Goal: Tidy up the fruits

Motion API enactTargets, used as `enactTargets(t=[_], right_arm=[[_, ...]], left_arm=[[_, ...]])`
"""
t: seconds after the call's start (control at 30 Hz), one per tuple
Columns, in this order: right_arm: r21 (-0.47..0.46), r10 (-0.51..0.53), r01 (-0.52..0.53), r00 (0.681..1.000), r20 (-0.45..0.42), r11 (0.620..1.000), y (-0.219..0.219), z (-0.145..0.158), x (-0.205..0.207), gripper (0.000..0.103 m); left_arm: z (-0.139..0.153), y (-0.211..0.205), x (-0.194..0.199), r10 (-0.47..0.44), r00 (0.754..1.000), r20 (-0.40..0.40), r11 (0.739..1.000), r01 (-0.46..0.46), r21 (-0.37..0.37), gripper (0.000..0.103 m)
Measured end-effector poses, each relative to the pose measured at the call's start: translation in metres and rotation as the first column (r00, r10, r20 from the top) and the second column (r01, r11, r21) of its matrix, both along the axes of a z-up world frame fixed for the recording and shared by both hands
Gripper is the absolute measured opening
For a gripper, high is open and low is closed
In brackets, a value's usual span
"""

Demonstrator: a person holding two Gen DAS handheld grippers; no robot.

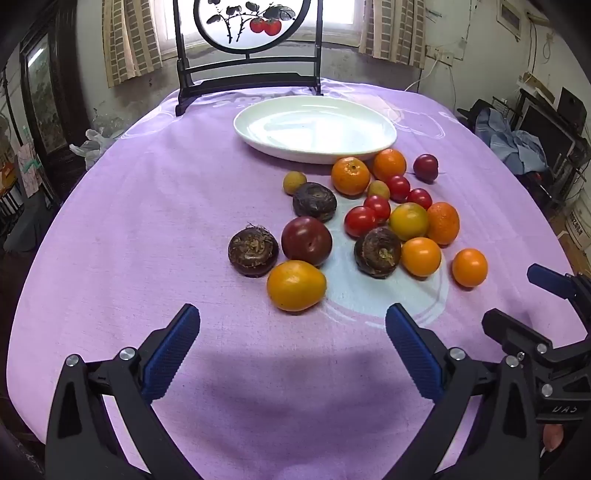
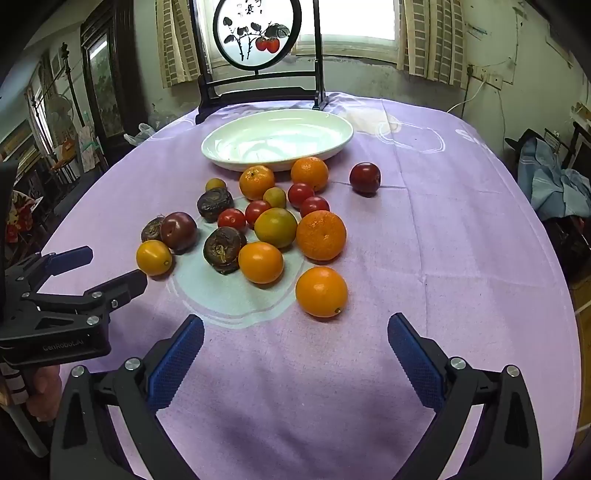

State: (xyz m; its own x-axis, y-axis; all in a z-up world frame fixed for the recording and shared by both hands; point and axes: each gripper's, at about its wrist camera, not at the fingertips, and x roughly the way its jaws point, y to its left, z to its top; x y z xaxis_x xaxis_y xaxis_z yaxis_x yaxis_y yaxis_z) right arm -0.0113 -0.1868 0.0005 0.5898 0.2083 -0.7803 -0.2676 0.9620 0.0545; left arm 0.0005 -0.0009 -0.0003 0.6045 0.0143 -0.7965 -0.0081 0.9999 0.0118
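Observation:
A pile of fruit lies on the purple tablecloth point(image 1: 147, 221): several oranges point(image 1: 350, 175), red cherry tomatoes point(image 1: 360, 220), dark water chestnuts point(image 1: 253, 252), dark red plums point(image 1: 306, 240) and a yellow-orange fruit point(image 1: 296, 285). An empty white plate point(image 1: 314, 127) stands behind the pile; it also shows in the right wrist view point(image 2: 277, 138). My left gripper point(image 1: 291, 321) is open and empty, just short of the yellow-orange fruit. My right gripper point(image 2: 295, 328) is open and empty, just short of an orange point(image 2: 321, 291). The left gripper also shows in the right wrist view point(image 2: 110, 267).
A black stand with a round painted screen point(image 1: 251, 22) stands at the table's far edge, behind the plate. A lone plum point(image 2: 365, 178) lies right of the pile. Dark furniture point(image 1: 48, 92) is on the left, cluttered shelves and blue cloth point(image 1: 517, 140) on the right.

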Motion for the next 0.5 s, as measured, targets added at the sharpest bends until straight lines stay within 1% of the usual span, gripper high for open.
enactTargets(t=[0.1,0.23,0.3,0.33,0.5], right_arm=[[-0.028,-0.009,0.010,1.000,0.017,1.000,0.0029,0.0030,-0.0017,0.100],[0.004,-0.007,0.007,1.000,0.012,1.000,-0.0009,0.0011,-0.0037,0.100],[0.003,-0.007,0.007,1.000,0.011,1.000,-0.0019,-0.0010,-0.0022,0.100],[0.003,-0.005,0.005,1.000,0.017,1.000,-0.0013,0.0017,-0.0060,0.100],[0.003,-0.010,0.010,1.000,0.009,1.000,-0.0031,-0.0012,-0.0074,0.100]], left_arm=[[-0.0008,-0.0006,0.0008,0.002,1.000,-0.010,1.000,-0.002,0.008,0.099],[0.0005,-0.0043,-0.0007,0.001,1.000,-0.007,1.000,0.000,0.011,0.099],[0.0014,-0.0079,-0.0014,0.000,1.000,-0.007,1.000,0.000,0.015,0.099],[0.0019,-0.0070,-0.0054,-0.030,1.000,-0.009,0.999,0.030,-0.016,0.099],[0.0029,-0.0088,-0.0072,-0.032,0.999,-0.004,0.999,0.032,-0.025,0.099]])
